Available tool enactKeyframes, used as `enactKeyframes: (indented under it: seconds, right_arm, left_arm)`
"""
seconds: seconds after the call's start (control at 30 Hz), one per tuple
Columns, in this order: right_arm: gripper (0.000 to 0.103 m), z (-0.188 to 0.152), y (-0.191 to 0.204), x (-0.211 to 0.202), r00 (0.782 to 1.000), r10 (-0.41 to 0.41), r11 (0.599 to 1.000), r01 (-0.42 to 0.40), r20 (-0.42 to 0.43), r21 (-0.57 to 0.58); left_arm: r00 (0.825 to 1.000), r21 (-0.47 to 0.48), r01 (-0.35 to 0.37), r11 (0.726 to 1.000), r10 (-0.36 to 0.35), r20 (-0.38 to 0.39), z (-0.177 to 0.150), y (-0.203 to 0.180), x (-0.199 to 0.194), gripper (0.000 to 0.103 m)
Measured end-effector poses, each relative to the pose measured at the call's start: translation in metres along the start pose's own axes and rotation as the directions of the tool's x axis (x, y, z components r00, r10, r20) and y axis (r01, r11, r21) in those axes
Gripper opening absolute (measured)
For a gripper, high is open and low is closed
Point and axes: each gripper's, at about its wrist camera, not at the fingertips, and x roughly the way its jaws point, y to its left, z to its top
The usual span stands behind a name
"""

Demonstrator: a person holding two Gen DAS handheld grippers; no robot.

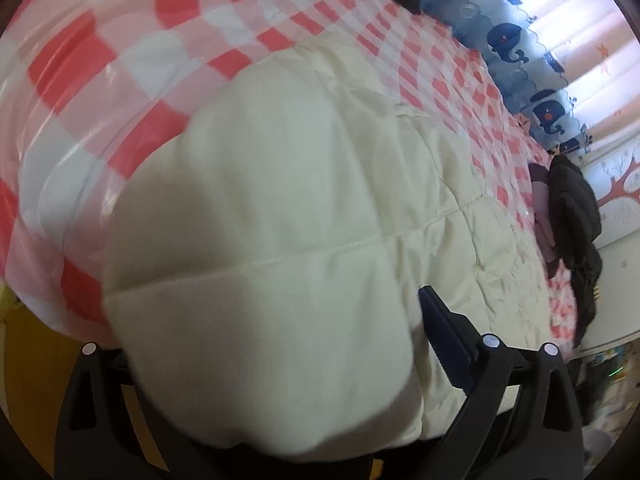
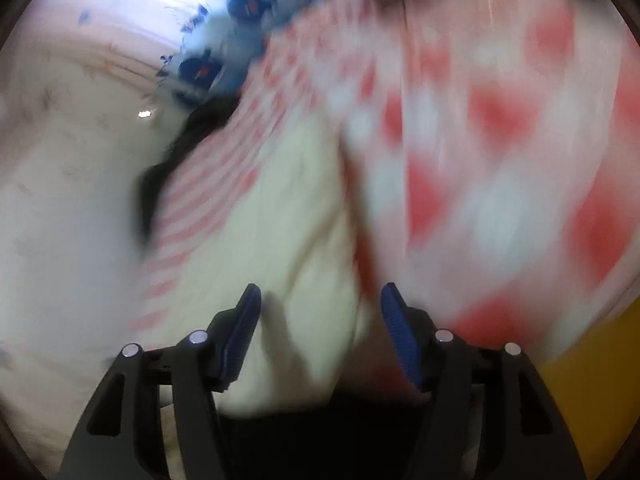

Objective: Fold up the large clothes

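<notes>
Garment: cream quilted coat [image 1: 280,184] spread on checked sheet [image 1: 100,60].
Left gripper [image 1: 276,320]: spread wide, coat bulging between, unpinched.
Right gripper [image 2: 320,304]: parted, coat edge between, ungripped.

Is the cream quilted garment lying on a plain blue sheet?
No. The cream quilted garment lies on a red-and-white checked cover.

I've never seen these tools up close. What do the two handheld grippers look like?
Both look alike: the left gripper and right gripper have matte black angular plastic arms with slot-shaped cut-outs and round silver pivot pins. Each of the fingers carries a flat dark blue textured pad. No cables, markings, sleeves or hands show.
</notes>
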Motion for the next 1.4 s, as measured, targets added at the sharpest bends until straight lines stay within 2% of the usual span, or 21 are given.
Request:
enactKeyframes:
  seconds: [0.07,0.1,0.2,0.3,0.43,0.5,0.53,0.6,0.67,0.73,0.83,0.9,0.97,1.07,1.13,1.2,1.23,1.27,1.3,1.33,1.4]
  right_arm:
    - [0.083,0.028,0.054,0.003,0.996,-0.011,0.989,0.025,0.094,-0.146]
    - [0.09,0.041,0.085,0.019,0.997,-0.018,0.974,0.036,0.081,-0.223]
    - [0.092,0.056,0.158,0.086,0.998,-0.045,0.916,0.027,-0.035,-0.401]
    - [0.092,0.054,0.209,0.178,0.983,-0.086,0.869,-0.005,-0.161,-0.495]
    - [0.092,0.03,0.224,0.283,0.932,-0.245,0.837,0.066,-0.265,-0.543]
    - [0.092,0.006,0.209,0.333,0.852,-0.352,0.826,0.088,-0.387,-0.557]
    - [0.092,0.004,0.209,0.337,0.85,-0.358,0.823,0.091,-0.387,-0.561]
    - [0.092,0.01,0.209,0.325,0.865,-0.333,0.839,0.089,-0.376,-0.537]
    - [0.092,0.014,0.214,0.293,0.896,-0.273,0.853,0.057,-0.35,-0.519]
    - [0.092,0.007,0.224,0.249,0.927,-0.216,0.835,0.013,-0.306,-0.551]
    - [0.094,-0.016,0.225,0.186,0.955,-0.162,0.805,-0.017,-0.247,-0.593]
    - [0.096,-0.039,0.216,0.176,0.944,-0.21,0.773,0.002,-0.253,-0.634]
    - [0.096,-0.065,0.204,0.191,0.902,-0.293,0.728,-0.005,-0.316,-0.686]
    - [0.096,-0.06,0.193,0.169,0.932,-0.219,0.779,-0.011,-0.288,-0.626]
    - [0.096,-0.057,0.198,0.14,0.965,-0.133,0.804,-0.027,-0.224,-0.594]
    - [0.096,-0.069,0.205,0.134,0.966,-0.132,0.775,-0.038,-0.22,-0.631]
    - [0.096,-0.082,0.209,0.142,0.952,-0.201,0.729,-0.013,-0.232,-0.684]
    - [0.096,-0.091,0.208,0.152,0.933,-0.256,0.7,-0.003,-0.254,-0.714]
    - [0.096,-0.098,0.207,0.155,0.927,-0.275,0.685,0.002,-0.256,-0.729]
    - [0.096,-0.096,0.207,0.153,0.932,-0.264,0.693,0.006,-0.247,-0.721]
    - [0.096,-0.086,0.209,0.135,0.962,-0.177,0.746,-0.008,-0.21,-0.666]
  left_arm:
    - [0.999,0.029,-0.029,0.999,0.029,0.03,-0.002,-0.009,-0.001,0.092]
    - [0.998,0.041,-0.047,0.998,0.045,0.048,-0.002,-0.013,-0.002,0.092]
    - [0.995,0.043,-0.069,0.997,0.066,0.073,0.0,-0.018,-0.004,0.093]
    - [0.993,0.042,-0.084,0.996,0.08,0.088,0.002,-0.02,-0.004,0.093]
    - [0.989,0.072,-0.108,0.991,0.1,0.11,0.001,-0.027,-0.005,0.093]
    - [0.987,0.099,-0.115,0.988,0.103,0.125,-0.001,-0.03,-0.007,0.093]
    - [0.985,0.111,-0.128,0.986,0.113,0.129,-0.002,-0.032,-0.008,0.093]
    - [0.983,0.131,-0.139,0.982,0.121,0.136,-0.004,-0.035,-0.009,0.093]
    - [0.982,0.137,-0.145,0.98,0.125,0.144,-0.005,-0.035,-0.01,0.093]
    - [0.981,0.137,-0.145,0.98,0.124,0.149,-0.006,-0.035,-0.011,0.093]
    - [0.979,0.129,-0.149,0.98,0.128,0.159,-0.008,-0.036,-0.011,0.093]
    - [0.978,0.12,-0.151,0.981,0.131,0.164,-0.009,-0.036,-0.01,0.094]
    - [0.977,0.119,-0.155,0.981,0.135,0.164,-0.011,-0.038,-0.01,0.094]
    - [0.981,0.125,-0.136,0.983,0.116,0.155,-0.011,-0.038,-0.009,0.095]
    - [0.995,0.041,-0.044,0.998,0.04,0.096,-0.006,-0.021,-0.003,0.095]
    - [0.997,-0.092,0.067,0.993,-0.063,0.047,-0.003,0.002,0.007,0.095]
    - [0.994,-0.137,0.107,0.985,-0.103,0.031,-0.001,0.011,0.012,0.095]
    - [0.992,-0.17,0.13,0.977,-0.128,0.023,-0.001,0.017,0.015,0.095]
    - [0.989,-0.195,0.146,0.97,-0.143,0.03,-0.001,0.021,0.015,0.095]
    - [0.988,-0.203,0.153,0.967,-0.149,0.032,-0.002,0.022,0.015,0.095]
    - [0.988,-0.223,0.156,0.962,-0.153,0.033,-0.006,0.022,0.014,0.095]
